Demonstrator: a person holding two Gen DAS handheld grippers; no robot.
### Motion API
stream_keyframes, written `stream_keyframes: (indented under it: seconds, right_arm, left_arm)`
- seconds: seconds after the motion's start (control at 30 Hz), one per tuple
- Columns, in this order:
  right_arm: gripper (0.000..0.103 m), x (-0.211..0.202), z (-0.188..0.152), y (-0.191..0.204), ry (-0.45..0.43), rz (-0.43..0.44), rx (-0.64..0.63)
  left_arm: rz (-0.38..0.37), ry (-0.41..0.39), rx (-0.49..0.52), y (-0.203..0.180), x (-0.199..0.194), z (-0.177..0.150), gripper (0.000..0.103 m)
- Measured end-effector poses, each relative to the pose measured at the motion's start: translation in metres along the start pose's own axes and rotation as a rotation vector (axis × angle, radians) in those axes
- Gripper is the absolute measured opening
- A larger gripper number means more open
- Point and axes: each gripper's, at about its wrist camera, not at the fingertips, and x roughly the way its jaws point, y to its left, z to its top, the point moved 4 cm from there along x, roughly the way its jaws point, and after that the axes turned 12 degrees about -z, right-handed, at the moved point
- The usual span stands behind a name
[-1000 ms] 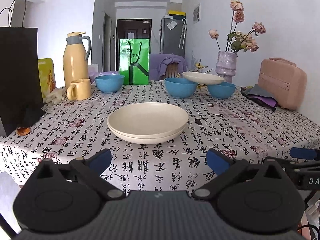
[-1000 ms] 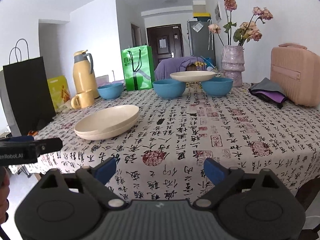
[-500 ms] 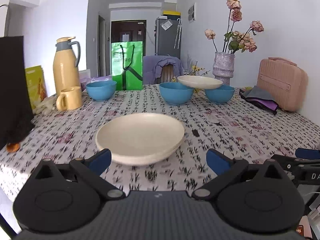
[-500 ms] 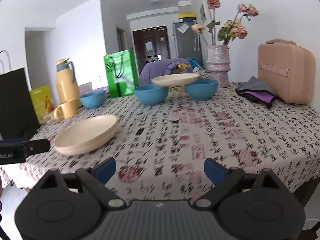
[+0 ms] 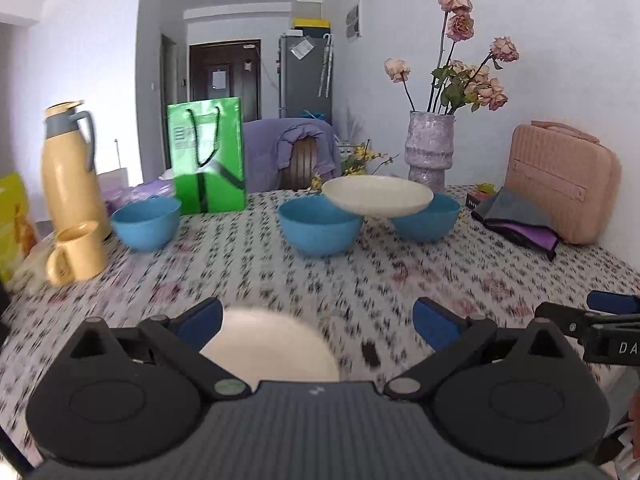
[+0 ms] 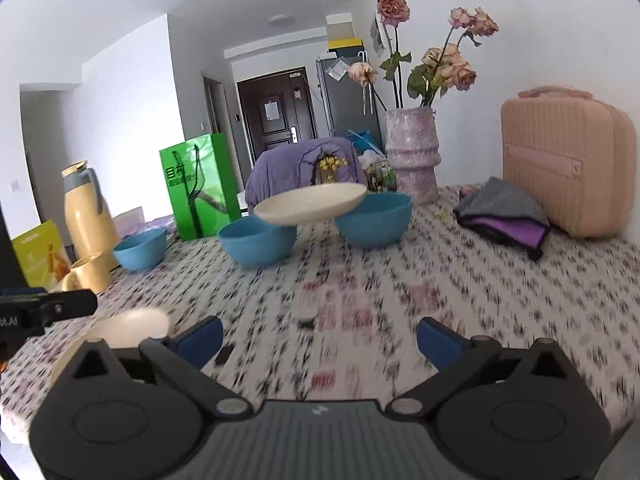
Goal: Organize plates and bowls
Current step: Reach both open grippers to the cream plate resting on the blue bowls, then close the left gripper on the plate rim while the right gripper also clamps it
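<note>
1. Worktop (image 5: 400, 276) under a cloth printed with characters carries everything we see; the print is blurred in both views.
2. We hold the left gripper (image 5: 318, 322) with its fingers spread wide and nothing between the pads; the stacked cream plates (image 5: 272, 344) lie on the cloth just beyond and below them, near the front edge.
3. We hold the right gripper (image 6: 318, 338) with its fingers opening, at their widest, over bare cloth with nothing between them.
4. Toward the far edge, a single cream plate (image 6: 312, 208) rests tilted across two blue bowls, the nearer bowl (image 6: 256, 244) and the farther bowl (image 6: 374, 218).
5. A third blue bowl (image 5: 146, 222) stands apart toward the far left corner, beside a yellow mug (image 5: 78, 252) and a yellow thermos jug (image 5: 70, 172).
6. A green paper bag (image 5: 206, 160) stands at the far edge, a vase of dried roses (image 6: 412, 156) near the far right corner, and a pink case (image 6: 566, 164) with folded cloths (image 6: 504, 216) along the right edge.
</note>
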Motion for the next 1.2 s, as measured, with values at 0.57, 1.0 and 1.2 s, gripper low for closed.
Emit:
stream_keyframes:
  seconds: [0.57,1.0,1.2]
  right_arm:
    - [0.091,0.189,0.142,-0.004,0.089,0.081,0.025]
    - [0.039,0.328,0.164,-0.015,0.233,0.088,0.138]
    - [0.019,0.352,0.158,-0.018,0.277,0.102,0.194]
  left_arm:
    - [-0.138,0.167,-0.088,0.050,0.208,0.126,0.100]
    - [-0.181,0.236,-0.269,0.087,0.324,0.141,0.033]
    - [-0.189,0.282,-0.316,0.091,0.344,0.136,0.015]
